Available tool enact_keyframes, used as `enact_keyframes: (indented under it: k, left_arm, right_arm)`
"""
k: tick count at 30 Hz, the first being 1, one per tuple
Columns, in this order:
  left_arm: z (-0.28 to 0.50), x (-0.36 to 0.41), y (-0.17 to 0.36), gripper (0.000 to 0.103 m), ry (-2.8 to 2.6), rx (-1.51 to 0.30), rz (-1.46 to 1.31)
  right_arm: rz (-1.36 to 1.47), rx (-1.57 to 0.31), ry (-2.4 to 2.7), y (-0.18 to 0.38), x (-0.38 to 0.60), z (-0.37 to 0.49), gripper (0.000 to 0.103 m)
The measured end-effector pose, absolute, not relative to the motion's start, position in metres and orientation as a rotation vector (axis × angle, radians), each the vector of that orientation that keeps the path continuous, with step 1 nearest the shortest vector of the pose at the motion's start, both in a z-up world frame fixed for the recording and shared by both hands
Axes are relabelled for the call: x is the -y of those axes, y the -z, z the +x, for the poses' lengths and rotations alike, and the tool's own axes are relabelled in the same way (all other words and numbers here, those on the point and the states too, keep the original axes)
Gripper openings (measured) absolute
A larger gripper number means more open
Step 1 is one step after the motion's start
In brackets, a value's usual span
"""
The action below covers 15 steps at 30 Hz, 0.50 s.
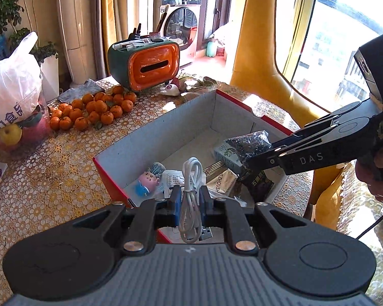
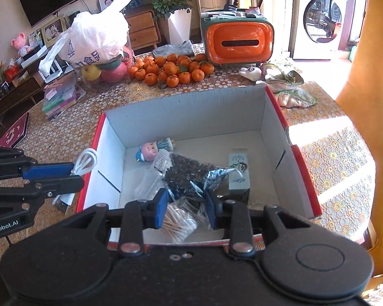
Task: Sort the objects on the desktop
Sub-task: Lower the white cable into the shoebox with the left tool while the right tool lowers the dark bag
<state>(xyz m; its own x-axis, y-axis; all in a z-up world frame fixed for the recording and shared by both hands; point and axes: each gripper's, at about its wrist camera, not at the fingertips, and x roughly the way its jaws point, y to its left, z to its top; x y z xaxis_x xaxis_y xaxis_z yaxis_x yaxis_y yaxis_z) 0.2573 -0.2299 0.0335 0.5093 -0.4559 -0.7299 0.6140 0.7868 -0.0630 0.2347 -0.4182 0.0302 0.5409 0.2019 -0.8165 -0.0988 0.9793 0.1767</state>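
Left tool (image 1: pixel 189 199): you have it pinched on a coiled white USB cable (image 1: pixel 190 193), over the near corner of the box.
Right tool (image 2: pixel 185 204): you have its blue pads pressed on a clear bag of dark dried bits (image 2: pixel 189 176), above the box floor.
Box (image 2: pixel 191 112): red-edged cardboard, open, on your lace-patterned tabletop (image 2: pixel 332 158).
Inside the box: a small doll (image 2: pixel 150 150), a bag of cotton swabs (image 2: pixel 177 223), a narrow tea packet (image 2: pixel 238 170).
Behind the box: a pile of tangerines (image 2: pixel 169 70), an orange tissue holder (image 2: pixel 238 42), a white plastic bag (image 2: pixel 94 38).
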Motion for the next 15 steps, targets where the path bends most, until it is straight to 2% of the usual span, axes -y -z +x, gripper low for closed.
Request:
enact_keyframes:
  k: [15]
  left_arm:
    - [0.309,0.270,0.010,0.013,0.636,-0.910,0.294]
  right_arm:
    - [0.139,-1.030,-0.132,0.005,0.427,0.294,0.030]
